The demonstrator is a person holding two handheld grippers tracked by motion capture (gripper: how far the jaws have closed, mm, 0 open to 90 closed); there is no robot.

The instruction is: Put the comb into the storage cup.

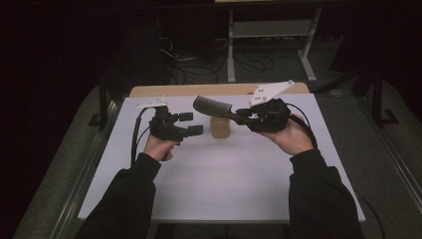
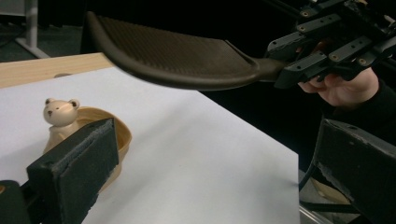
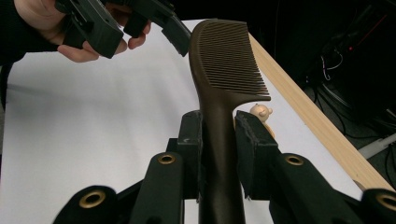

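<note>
Above the middle of the white table (image 1: 224, 184), you held the dark comb (image 1: 211, 106) off the surface in your right gripper (image 1: 245, 114), its jaws pinched on the handle from both sides, as the right gripper view showed plainly. The comb lay roughly level, its toothed head pointing left toward your other hand. Its handle's end was hidden between the jaws and your palm, and in the high view the teeth blurred into one dark patch.

Your right hand (image 1: 288, 135) cupped that gripper from below, palm turned up, forearm coming in from the near right. Your left hand (image 1: 158, 147) gripped the left gripper (image 1: 190, 123) from beneath, raised above the table at the left, jaws aimed right toward the comb. Those jaws stood spread with nothing between them, and the comb's head hung just beyond them without touching.

Behind the comb, near the far middle of the table, sat a small tan bear figure (image 2: 60, 114) in a shallow round wooden dish (image 2: 120, 136). In the high view the comb and gripper partly covered it, so it read as a tan block; in the left gripper view the near jaw pad hid much of the dish, and in the right gripper view one jaw cut off all but the bear's head. The room beyond the table's far edge was too dark to make out well.
</note>
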